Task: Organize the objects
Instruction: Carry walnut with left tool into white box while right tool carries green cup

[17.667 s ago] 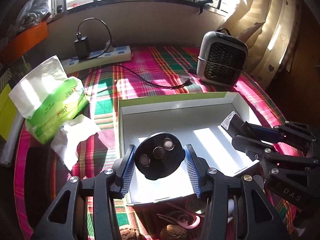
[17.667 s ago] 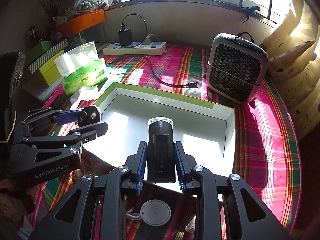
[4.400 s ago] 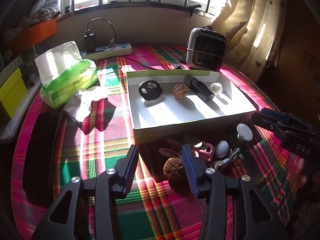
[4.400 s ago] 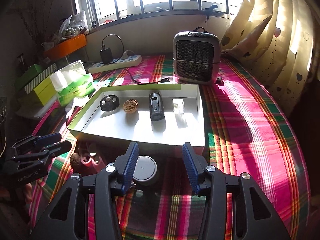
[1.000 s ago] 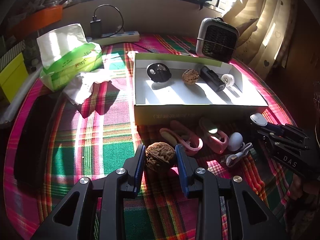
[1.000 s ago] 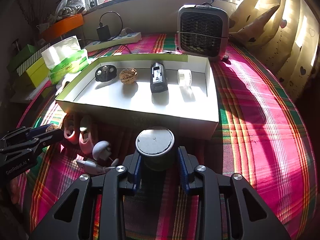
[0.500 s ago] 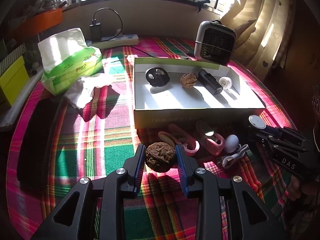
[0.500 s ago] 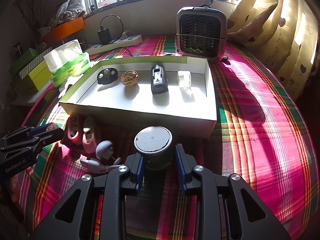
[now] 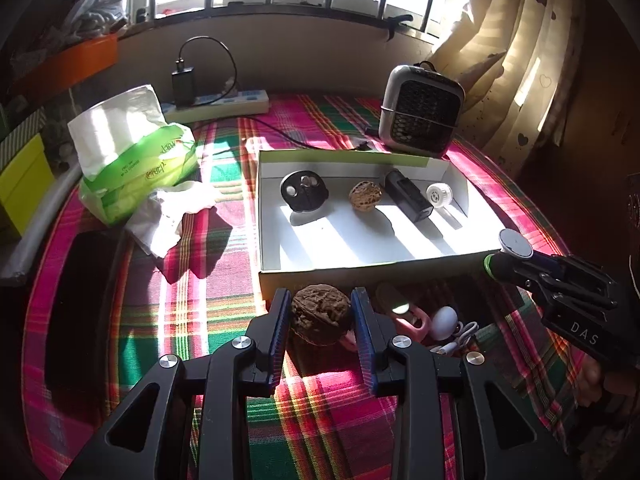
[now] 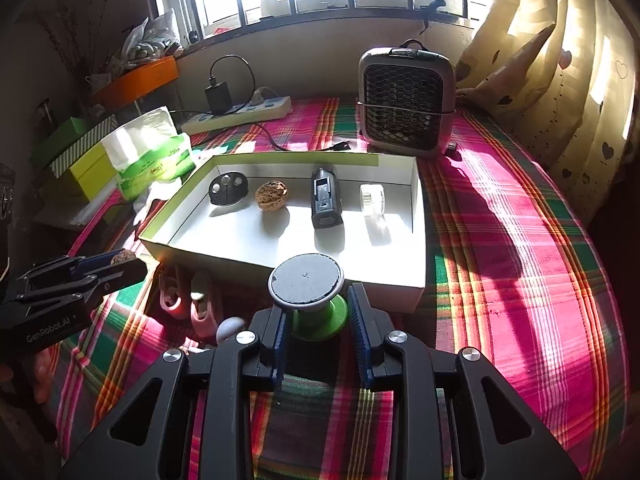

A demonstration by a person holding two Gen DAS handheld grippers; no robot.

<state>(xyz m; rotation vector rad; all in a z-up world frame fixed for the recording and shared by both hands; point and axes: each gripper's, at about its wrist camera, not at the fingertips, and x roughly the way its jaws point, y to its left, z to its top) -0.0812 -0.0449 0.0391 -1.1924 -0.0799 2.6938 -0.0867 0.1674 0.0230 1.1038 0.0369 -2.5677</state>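
My left gripper [image 9: 320, 312] is shut on a brown walnut [image 9: 321, 313], held just above the plaid cloth in front of the white box [image 9: 360, 266]. My right gripper [image 10: 316, 316] is shut on a green spool with a grey round top [image 10: 306, 282], lifted before the box's near wall [image 10: 280, 268]. Inside the box lie a black round disc [image 10: 228, 188], a second walnut [image 10: 272, 195], a black rectangular device [image 10: 326, 198] and a small white reel [image 10: 372, 199]. Two pink clips [image 9: 404, 314], a white egg-shaped piece [image 9: 444, 322] and a white cable [image 9: 456, 344] lie on the cloth.
A green tissue pack [image 9: 132, 156] and crumpled tissue [image 9: 172, 216] sit left of the box. A small grey heater [image 10: 406, 104] stands behind it, with a power strip and charger [image 10: 240, 112] by the window wall. Curtains [image 10: 560, 60] hang at right. Boxes [image 10: 80, 160] stack at far left.
Both grippers have risen a little with their loads: the walnut and the spool now stand higher against the box's front wall. The box's contents have not moved.
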